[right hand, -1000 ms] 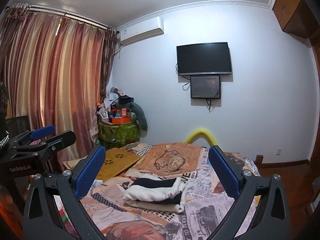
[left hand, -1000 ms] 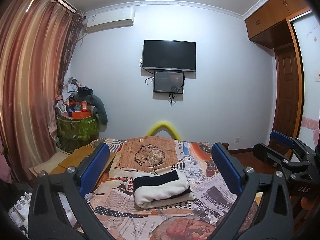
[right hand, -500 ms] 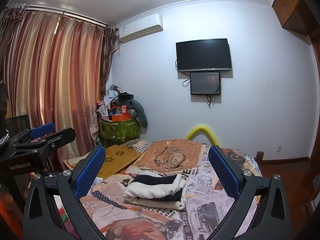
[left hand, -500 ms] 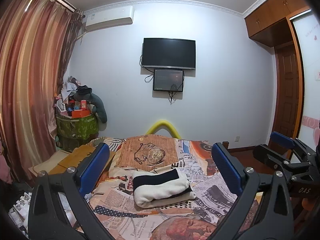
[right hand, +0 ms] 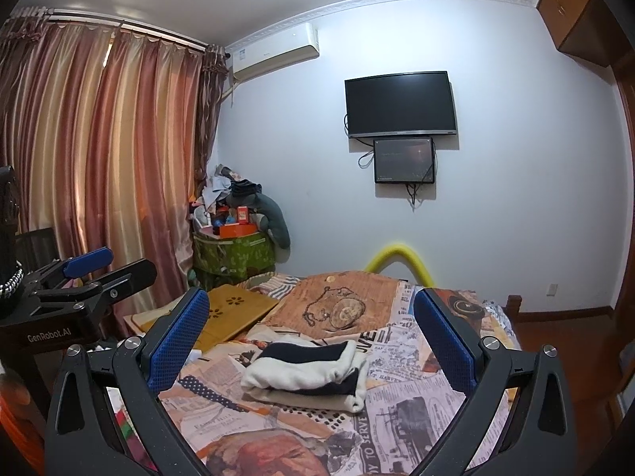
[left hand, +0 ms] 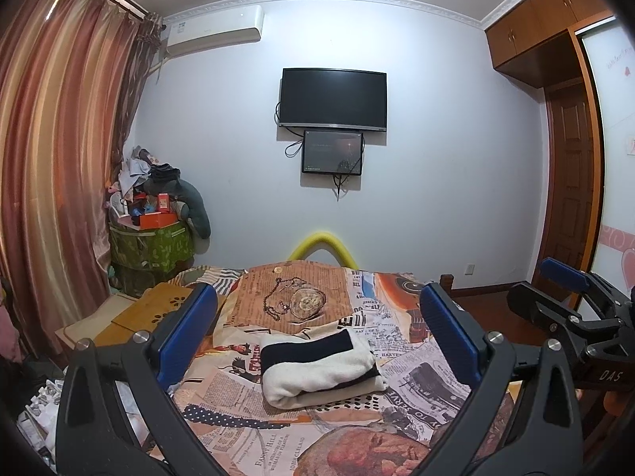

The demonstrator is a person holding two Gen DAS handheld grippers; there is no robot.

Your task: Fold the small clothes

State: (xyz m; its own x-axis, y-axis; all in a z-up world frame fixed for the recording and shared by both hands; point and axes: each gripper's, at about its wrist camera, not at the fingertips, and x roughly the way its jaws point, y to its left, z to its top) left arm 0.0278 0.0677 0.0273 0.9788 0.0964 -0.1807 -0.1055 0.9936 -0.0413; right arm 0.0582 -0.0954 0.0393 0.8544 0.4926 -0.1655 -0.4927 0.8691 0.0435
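So both grippers are up off the bed right now and neither one is touching anything. From the left wrist view, the left gripper [left hand: 317, 331] has its blue-padded fingers [left hand: 186, 333] spread wide apart, nothing between them, and the folded garment [left hand: 319, 371] sits on the bed framed in that gap, well below and ahead of the tips. It's a cream-white piece with a dark navy band, folded into a compact bundle with what looks like a beige layer at the bottom. The right gripper [right hand: 313, 337] is the same deal in its own view: fingers wide open, empty, with the garment [right hand: 305, 373] lying between them in the frame but clearly apart from both pads. You can also see each gripper from the other's camera, the right one poking in at the far right edge [left hand: 571, 301] and the left one at the far left edge [right hand: 91, 277], both held level beside the bed. The bundle rests roughly mid-bed on the newspaper-print bedspread [left hand: 420, 380], just in front of a brown panel printed with a pocket watch [left hand: 305, 301]. Background stuff: a wall TV [left hand: 333, 99] with a smaller screen [left hand: 332, 152] under it, an air conditioner [left hand: 214, 31] up top, striped curtains [left hand: 59, 158] on the left, a green storage box [left hand: 152, 244] piled with junk, and a yellow foam tube [left hand: 321, 244] arching behind the bed.
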